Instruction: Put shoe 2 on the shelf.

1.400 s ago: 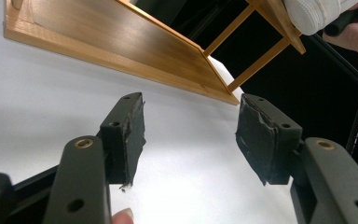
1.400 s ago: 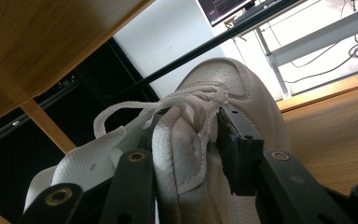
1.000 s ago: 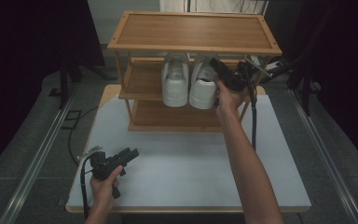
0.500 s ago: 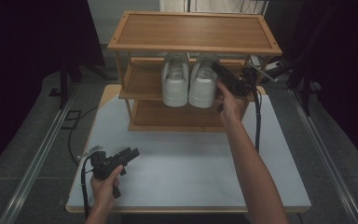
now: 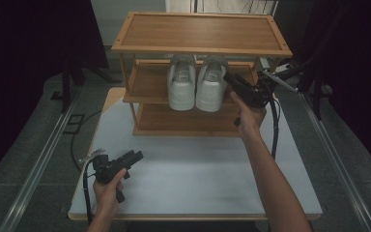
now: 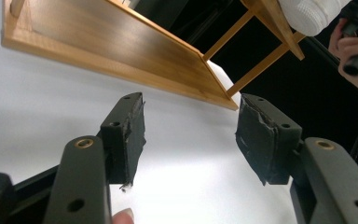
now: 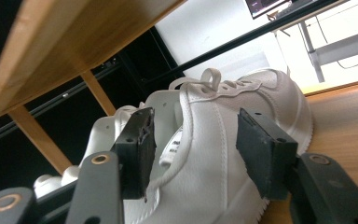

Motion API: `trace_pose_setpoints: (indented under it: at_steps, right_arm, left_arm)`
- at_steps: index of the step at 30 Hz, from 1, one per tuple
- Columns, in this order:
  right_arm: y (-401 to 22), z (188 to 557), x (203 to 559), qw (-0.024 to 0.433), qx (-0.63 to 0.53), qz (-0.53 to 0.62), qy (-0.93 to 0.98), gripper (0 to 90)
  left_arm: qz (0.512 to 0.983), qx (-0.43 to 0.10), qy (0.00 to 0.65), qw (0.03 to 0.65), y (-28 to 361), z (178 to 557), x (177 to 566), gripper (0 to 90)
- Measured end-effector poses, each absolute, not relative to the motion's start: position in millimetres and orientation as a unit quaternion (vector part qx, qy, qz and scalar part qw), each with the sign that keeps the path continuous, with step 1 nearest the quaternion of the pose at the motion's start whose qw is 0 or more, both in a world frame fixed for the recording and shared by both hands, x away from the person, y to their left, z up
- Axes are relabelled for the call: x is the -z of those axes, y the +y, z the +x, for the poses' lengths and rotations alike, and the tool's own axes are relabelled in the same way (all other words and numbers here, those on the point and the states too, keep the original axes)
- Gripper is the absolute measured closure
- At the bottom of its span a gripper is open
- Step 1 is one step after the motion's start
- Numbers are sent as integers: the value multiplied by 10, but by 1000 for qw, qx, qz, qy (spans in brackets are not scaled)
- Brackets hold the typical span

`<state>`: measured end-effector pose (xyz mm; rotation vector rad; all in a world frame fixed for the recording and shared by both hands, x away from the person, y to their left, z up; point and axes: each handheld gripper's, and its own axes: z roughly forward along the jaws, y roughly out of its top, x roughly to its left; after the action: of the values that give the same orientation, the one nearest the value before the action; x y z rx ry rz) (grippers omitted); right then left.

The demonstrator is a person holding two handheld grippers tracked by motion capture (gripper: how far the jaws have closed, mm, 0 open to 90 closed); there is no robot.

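On the white table (image 5: 193, 169) stood the three-tier wooden shoe rack (image 5: 200, 30), and on its middle shelf (image 5: 147, 87) sat a pair of white sneakers side by side, the left sneaker (image 5: 182, 82) touching the right sneaker (image 5: 211, 83). My right gripper (image 5: 232, 79) was just beside the right sneaker; its jaws had just been opening, pads apart and clear of the leather. My left gripper (image 5: 134, 157) rested low over the table's front left, jaws wide, holding nothing.
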<state>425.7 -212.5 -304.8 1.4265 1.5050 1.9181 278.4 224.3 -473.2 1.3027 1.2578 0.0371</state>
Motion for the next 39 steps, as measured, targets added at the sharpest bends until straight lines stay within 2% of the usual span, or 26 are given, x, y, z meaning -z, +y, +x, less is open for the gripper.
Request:
trace_pose_setpoints:
  at_steps: [5, 12, 22, 33, 39]
  right_arm:
    - [-2204, 4129, 3054, 161, -674, 486, 533, 430]
    - [-2258, 3868, 3132, 200, -648, 471, 564, 366]
    - [-2333, 3598, 3332, 200, -633, 456, 592, 347]
    - [-2513, 3119, 3835, 199, -612, 430, 633, 347]
    - [-2555, 2979, 4069, 193, -605, 429, 643, 348]
  left_arm:
    - [566, -16, 547, 616, 2240, 2802, 4743, 416]
    - [577, -14, 539, 614, 2201, 2790, 4751, 416]
    - [583, -19, 534, 612, 2175, 2767, 4727, 415]
    - [594, -27, 527, 607, 2135, 2758, 4704, 415]
    - [601, -34, 522, 604, 2118, 2756, 4691, 415]
